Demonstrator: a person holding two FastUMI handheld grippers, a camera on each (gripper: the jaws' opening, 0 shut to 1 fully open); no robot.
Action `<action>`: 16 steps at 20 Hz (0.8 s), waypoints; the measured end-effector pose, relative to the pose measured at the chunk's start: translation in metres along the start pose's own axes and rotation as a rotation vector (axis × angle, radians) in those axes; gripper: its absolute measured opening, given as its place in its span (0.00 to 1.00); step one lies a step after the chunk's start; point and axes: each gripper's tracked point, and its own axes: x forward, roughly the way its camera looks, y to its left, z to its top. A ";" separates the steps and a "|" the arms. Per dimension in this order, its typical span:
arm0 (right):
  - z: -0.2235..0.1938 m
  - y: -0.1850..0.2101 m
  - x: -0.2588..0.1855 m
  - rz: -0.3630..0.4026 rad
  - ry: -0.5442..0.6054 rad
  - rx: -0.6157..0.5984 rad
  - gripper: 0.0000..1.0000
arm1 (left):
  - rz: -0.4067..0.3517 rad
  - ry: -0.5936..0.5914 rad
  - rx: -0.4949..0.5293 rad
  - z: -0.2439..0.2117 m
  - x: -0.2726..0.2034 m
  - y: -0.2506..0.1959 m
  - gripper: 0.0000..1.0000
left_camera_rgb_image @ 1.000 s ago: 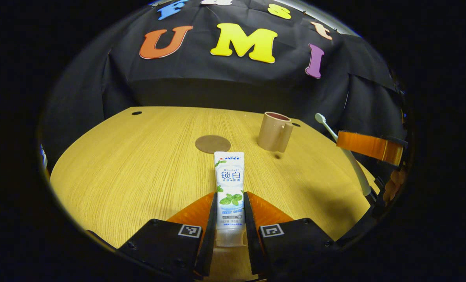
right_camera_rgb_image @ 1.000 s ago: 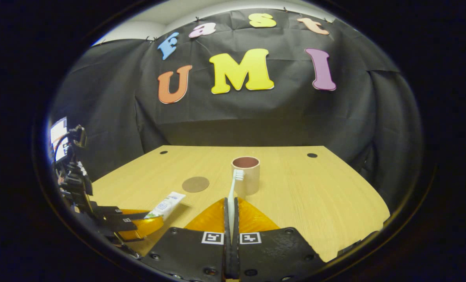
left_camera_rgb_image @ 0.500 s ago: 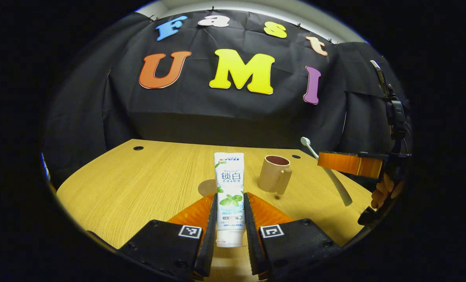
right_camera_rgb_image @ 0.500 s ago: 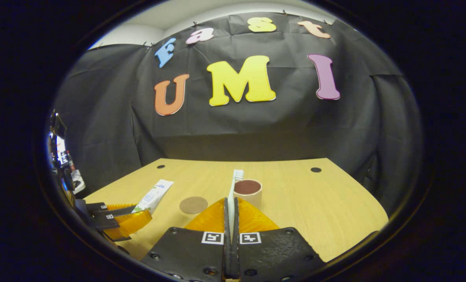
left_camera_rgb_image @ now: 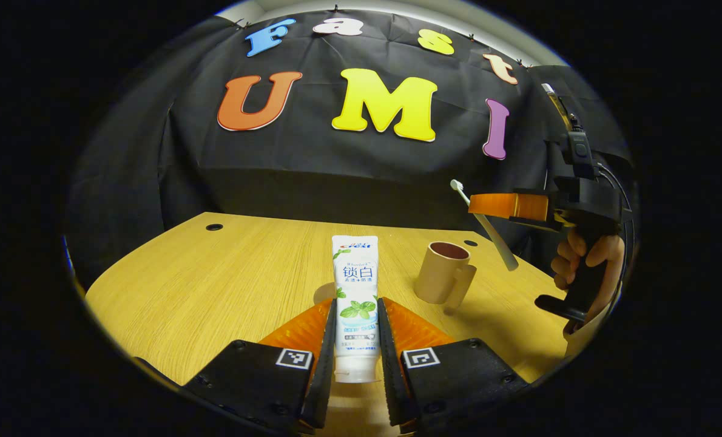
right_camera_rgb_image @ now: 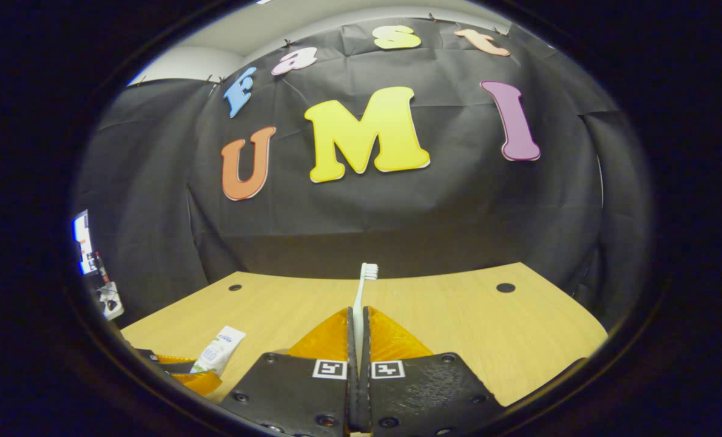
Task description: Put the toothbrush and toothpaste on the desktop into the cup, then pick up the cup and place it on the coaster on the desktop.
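Both grippers loaded, tan handled cup point(left_camera_rgb_image: 443, 272) empty.
Your left gripper point(left_camera_rgb_image: 356, 315) clamps the white toothpaste tube point(left_camera_rgb_image: 355, 285); your right gripper point(right_camera_rgb_image: 358, 318) clamps the white toothbrush point(right_camera_rgb_image: 361, 297) above the wooden desktop point(left_camera_rgb_image: 215, 285).

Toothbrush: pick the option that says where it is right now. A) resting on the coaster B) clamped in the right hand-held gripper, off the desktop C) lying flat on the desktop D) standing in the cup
B: the right hand-held gripper pinches the toothbrush, carried in the air above the cup.
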 end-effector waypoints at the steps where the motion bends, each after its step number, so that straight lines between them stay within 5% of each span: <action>1: 0.004 -0.001 0.008 -0.004 -0.004 -0.003 0.00 | 0.001 -0.006 0.000 0.001 0.001 0.002 0.41; 8: 0.025 -0.011 0.066 -0.045 -0.056 -0.014 0.00 | -0.006 0.005 -0.011 -0.003 0.004 0.010 0.40; 16: 0.002 -0.016 0.087 -0.060 -0.020 -0.067 0.01 | -0.024 0.013 -0.013 -0.008 0.006 0.008 0.40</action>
